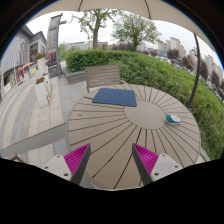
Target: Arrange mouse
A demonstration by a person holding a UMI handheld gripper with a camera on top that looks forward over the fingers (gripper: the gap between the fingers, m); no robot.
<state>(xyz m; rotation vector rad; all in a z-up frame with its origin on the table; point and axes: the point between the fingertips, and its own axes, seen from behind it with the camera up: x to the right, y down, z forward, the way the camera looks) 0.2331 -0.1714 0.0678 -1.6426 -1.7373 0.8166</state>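
Observation:
A round slatted wooden table [120, 130] stands outdoors ahead of me. A dark blue mouse mat [115, 97] lies flat on its far side. A small pale green and white object [173, 119], which may be the mouse, lies near the table's right rim. My gripper [111, 160] hangs over the near part of the table, well short of both. Its two fingers with magenta pads [76, 157] stand wide apart with nothing between them.
A wooden chair [103, 76] stands behind the table's far edge. A green hedge [170, 75] runs along the right and behind. A paved terrace [30, 110] lies to the left, with a white chair [43, 92] and signboards beyond.

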